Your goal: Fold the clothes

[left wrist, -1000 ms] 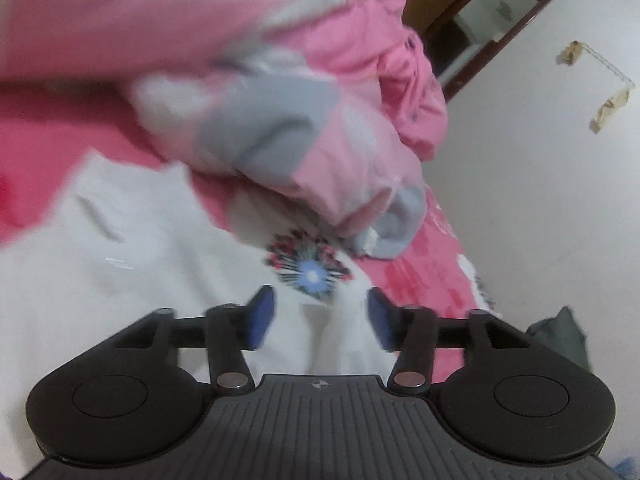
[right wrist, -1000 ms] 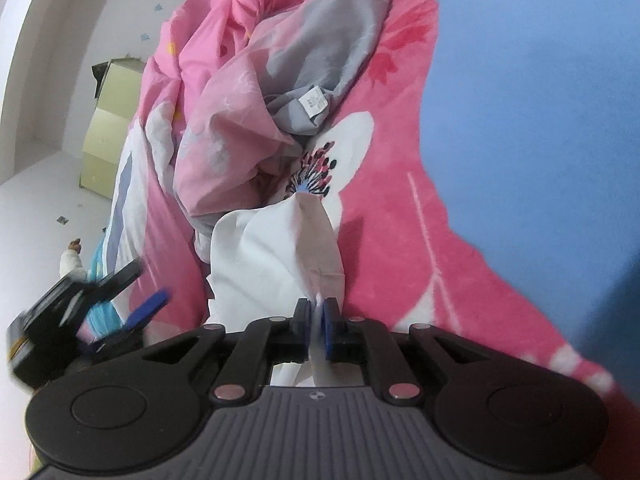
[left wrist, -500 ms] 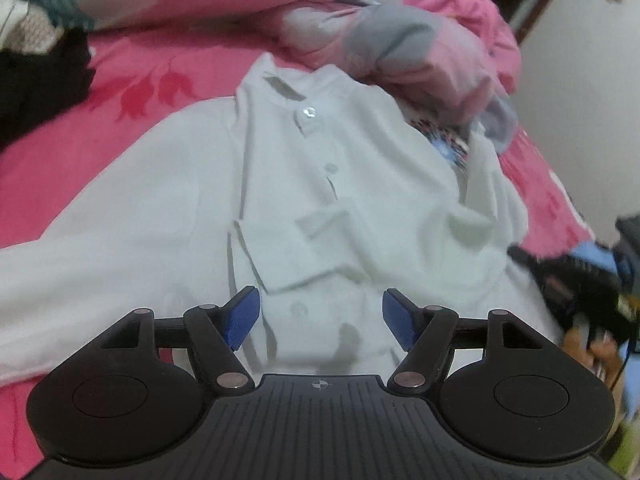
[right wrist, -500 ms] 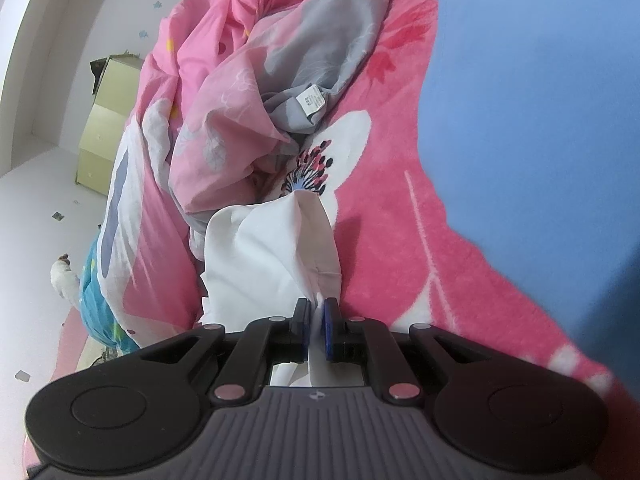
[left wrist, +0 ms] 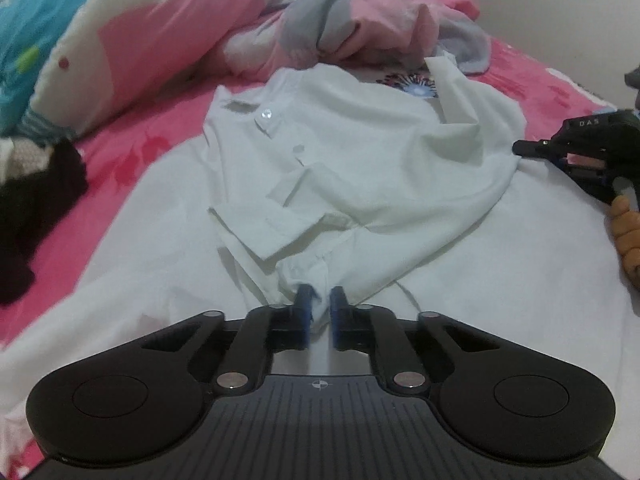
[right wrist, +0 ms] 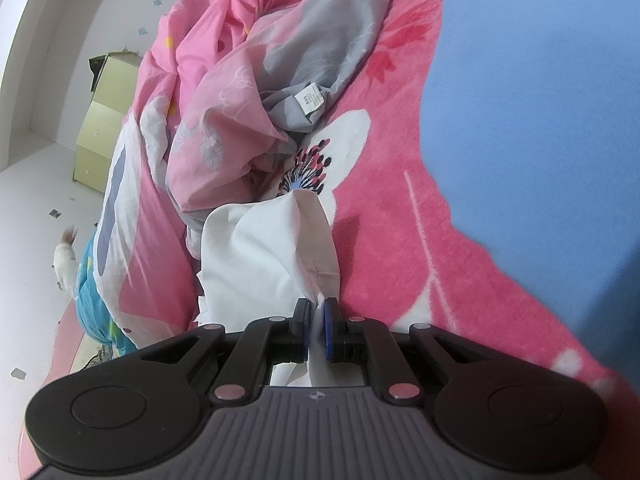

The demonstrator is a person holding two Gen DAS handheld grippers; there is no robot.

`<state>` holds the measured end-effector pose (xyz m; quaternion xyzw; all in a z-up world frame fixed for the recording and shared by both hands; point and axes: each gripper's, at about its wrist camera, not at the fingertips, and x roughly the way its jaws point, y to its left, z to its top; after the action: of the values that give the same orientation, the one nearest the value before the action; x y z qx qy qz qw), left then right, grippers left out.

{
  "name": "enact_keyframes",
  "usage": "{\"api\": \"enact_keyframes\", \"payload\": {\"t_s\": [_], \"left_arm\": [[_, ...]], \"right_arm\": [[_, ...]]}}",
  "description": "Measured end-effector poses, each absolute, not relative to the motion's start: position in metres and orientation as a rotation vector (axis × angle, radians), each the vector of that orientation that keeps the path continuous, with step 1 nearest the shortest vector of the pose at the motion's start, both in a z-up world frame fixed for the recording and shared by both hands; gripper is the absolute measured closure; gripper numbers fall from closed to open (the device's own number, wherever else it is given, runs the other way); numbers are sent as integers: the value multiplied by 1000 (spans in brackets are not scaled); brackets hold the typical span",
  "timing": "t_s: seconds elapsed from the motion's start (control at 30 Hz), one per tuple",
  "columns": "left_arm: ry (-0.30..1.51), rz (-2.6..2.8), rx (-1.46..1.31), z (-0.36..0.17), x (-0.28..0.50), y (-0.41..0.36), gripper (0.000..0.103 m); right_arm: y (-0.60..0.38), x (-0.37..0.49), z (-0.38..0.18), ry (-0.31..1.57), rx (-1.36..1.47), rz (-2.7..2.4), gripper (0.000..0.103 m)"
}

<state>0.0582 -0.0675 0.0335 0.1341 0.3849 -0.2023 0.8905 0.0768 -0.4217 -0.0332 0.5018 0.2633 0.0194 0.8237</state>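
Observation:
A white button-up shirt point(left wrist: 360, 168) lies spread on the pink bed, collar toward the far pillows, one sleeve folded across its front. My left gripper point(left wrist: 319, 300) is shut on a bunched fold of the shirt near its lower front. In the left wrist view the right gripper point(left wrist: 580, 152) shows at the right edge, held by a hand, at the shirt's far side. The right wrist view shows my right gripper point(right wrist: 318, 312) shut on the shirt's white hem point(right wrist: 280, 256), the cloth rising between the blue pads.
A crumpled pink and grey duvet point(left wrist: 360, 20) is heaped beyond the collar. A dark garment point(left wrist: 32, 208) lies at the left. The bed cover point(right wrist: 440, 240) is pink with a white flower and a blue patch. A yellow-green cabinet point(right wrist: 100, 120) stands by the wall.
My left gripper swung from the duvet over the shirt, came down to its lower front and closed from wide open onto the cloth. The right gripper stayed shut on the hem, barely moving.

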Motion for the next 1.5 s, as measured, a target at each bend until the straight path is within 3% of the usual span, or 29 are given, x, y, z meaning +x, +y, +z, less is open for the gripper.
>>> {"api": "enact_keyframes", "payload": {"t_s": [0.37, 0.83, 0.9, 0.93, 0.97, 1.03, 1.17, 1.33, 1.5], "left_arm": [[757, -401, 332, 89, -24, -48, 101], [1003, -533, 330, 59, -87, -52, 100], [1048, -591, 339, 54, -91, -58, 98], [1069, -620, 344, 51, -93, -61, 94], [1090, -658, 346, 52, -94, -63, 83], [1106, -759, 318, 65, -93, -64, 80], [1086, -859, 222, 105, -56, -67, 73], [976, -760, 148, 127, 57, -99, 65], [904, -677, 123, 103, 170, -154, 64]], "right_arm": [[-424, 76, -33, 564, 1074, 54, 94], [-423, 76, -33, 565, 1079, 57, 93], [-423, 76, -33, 565, 1079, 57, 93], [-423, 76, -33, 565, 1079, 57, 93], [-423, 76, -33, 565, 1078, 58, 93], [-423, 76, -33, 566, 1079, 59, 93], [-424, 77, -32, 572, 1084, 61, 93], [-427, 78, -32, 574, 1102, 68, 92], [-431, 77, -31, 544, 1129, 97, 78]]}}
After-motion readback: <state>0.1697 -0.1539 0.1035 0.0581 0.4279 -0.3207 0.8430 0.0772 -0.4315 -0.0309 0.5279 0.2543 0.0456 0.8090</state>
